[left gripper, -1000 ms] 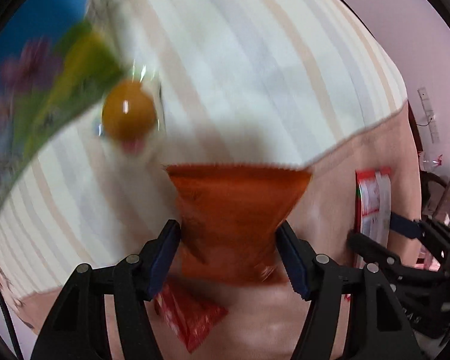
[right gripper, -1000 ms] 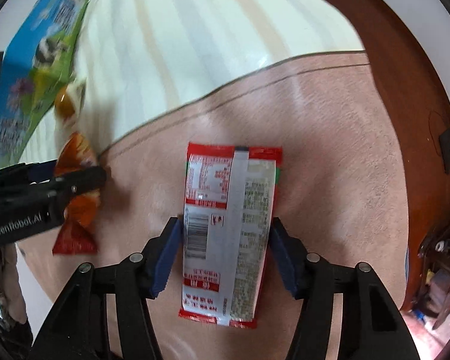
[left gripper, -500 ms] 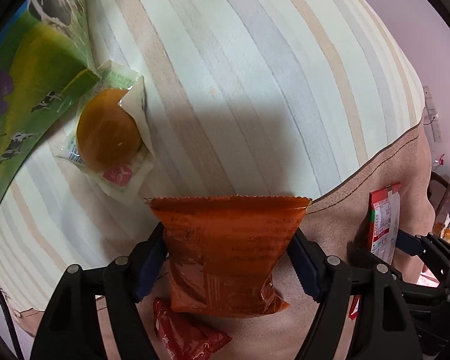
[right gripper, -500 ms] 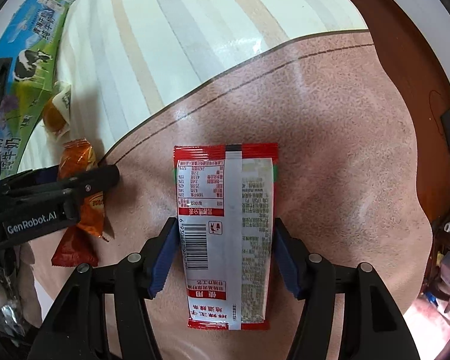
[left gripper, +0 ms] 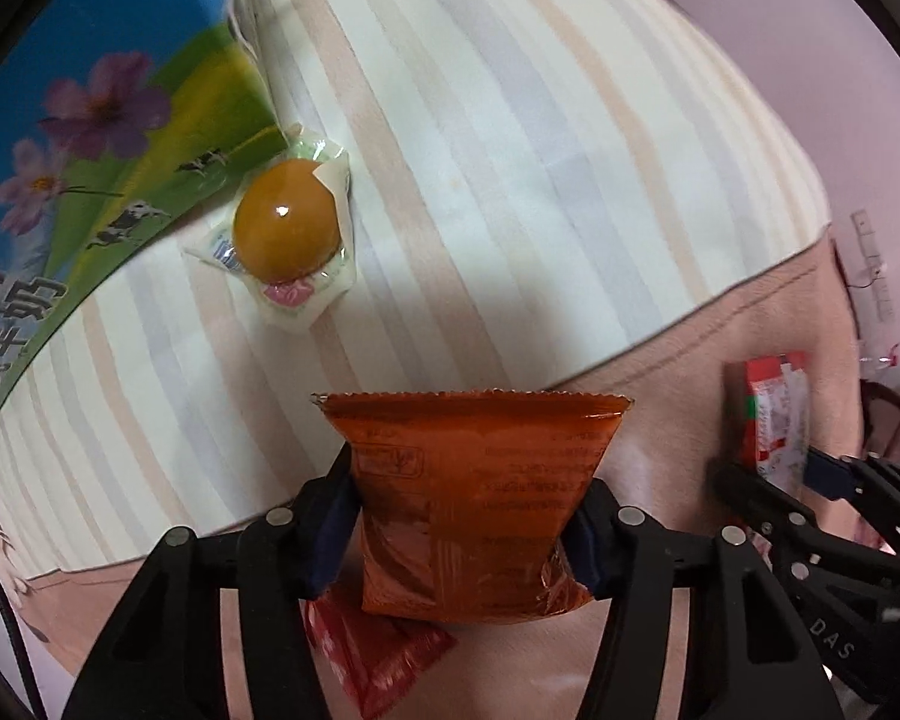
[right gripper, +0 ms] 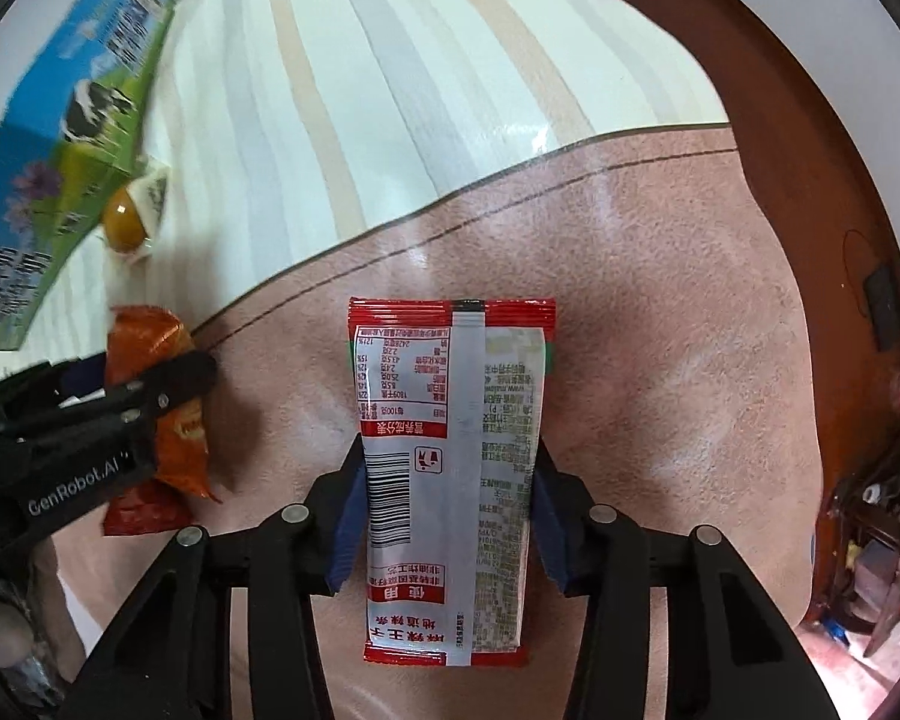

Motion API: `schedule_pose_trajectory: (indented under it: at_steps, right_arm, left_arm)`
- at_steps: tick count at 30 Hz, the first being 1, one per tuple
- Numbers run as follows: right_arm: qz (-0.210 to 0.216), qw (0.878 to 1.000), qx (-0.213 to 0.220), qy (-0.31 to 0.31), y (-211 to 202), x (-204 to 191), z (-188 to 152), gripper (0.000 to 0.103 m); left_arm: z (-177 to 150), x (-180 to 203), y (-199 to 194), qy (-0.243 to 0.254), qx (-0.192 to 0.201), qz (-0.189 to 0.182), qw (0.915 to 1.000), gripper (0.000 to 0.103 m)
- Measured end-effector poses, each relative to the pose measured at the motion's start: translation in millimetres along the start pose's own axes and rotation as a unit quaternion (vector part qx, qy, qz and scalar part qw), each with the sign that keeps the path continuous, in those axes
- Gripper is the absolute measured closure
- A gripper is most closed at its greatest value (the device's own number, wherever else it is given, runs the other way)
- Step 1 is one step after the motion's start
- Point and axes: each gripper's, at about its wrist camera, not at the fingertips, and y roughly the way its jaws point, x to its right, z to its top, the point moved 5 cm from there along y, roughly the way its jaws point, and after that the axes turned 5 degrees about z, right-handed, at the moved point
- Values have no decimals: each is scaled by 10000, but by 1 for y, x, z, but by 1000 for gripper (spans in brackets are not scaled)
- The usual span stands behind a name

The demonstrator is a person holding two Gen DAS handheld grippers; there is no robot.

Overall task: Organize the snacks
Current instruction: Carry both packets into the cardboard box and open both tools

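An orange snack packet (left gripper: 480, 462) hangs between the blue pads of my left gripper (left gripper: 462, 510), just above the pink tabletop (left gripper: 660, 372). The jaws are closing and the pads pinch its sides. A long red-and-silver packet (right gripper: 450, 372), printed side up, sits between the pads of my right gripper (right gripper: 448, 510). Those jaws are closing too and squeeze its middle. In the right wrist view the left gripper (right gripper: 150, 384) and the orange packet (right gripper: 150, 330) are at the left. A small red packet (left gripper: 378, 654) lies under the left gripper.
A sealed round yellow-brown snack (left gripper: 285, 228) lies on the striped cloth (left gripper: 510, 150) beside a blue-and-green milk carton box (left gripper: 90, 150). The brown table edge (right gripper: 810, 120) curves along the right, with floor clutter (right gripper: 882, 540) beyond it.
The left jaws spread wide around the orange packet half a second ago and have now narrowed onto it. The right jaws have drawn in on the red-and-silver packet.
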Motion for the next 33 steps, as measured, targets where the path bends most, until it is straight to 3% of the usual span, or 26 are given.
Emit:
schedule_pose_trajectory:
  at_steps: [1, 5, 10, 15, 18, 20, 24, 29, 33]
  right_arm:
    - [39, 10000, 26, -12, -5, -2, -1, 54]
    - [242, 9995, 175, -81, -27, -15, -2, 54]
    - [651, 9966, 449, -230, -67, -38, 4, 54]
    - [1197, 9871, 856, -631, -119, -95, 34, 54]
    - [1484, 9787, 1030, -973, -145, -134, 50, 54]
    - [1600, 9732, 1129, -1203, -157, -163, 61, 54]
    - [1574, 9630, 1323, -1742, -167, -237, 94, 54]
    - [1436, 9581, 1235, -2147, -150, -301, 129, 54]
    - [1269, 9595, 1034, -2295, -118, -340, 161, 54]
  left_arm:
    - [-17, 3, -2, -21, 55, -29, 10000, 47]
    - [-24, -9, -31, -107, 265, -288, 9992, 47]
    - [-31, -46, -94, -417, 600, -707, 9948, 47]
    - [-33, -86, -165, -835, 1127, -896, 9861, 47]
    - [-21, -113, -187, -1092, 1384, -741, 9816, 47]
    - [-16, -151, -207, -1322, 1510, -557, 9781, 47]
    - [-5, -217, -214, -1635, 1565, 35, 9740, 47]
    - [10, -291, -193, -1921, 1293, 709, 9702, 47]
    - [20, -328, -158, -2096, 933, 919, 9690, 47]
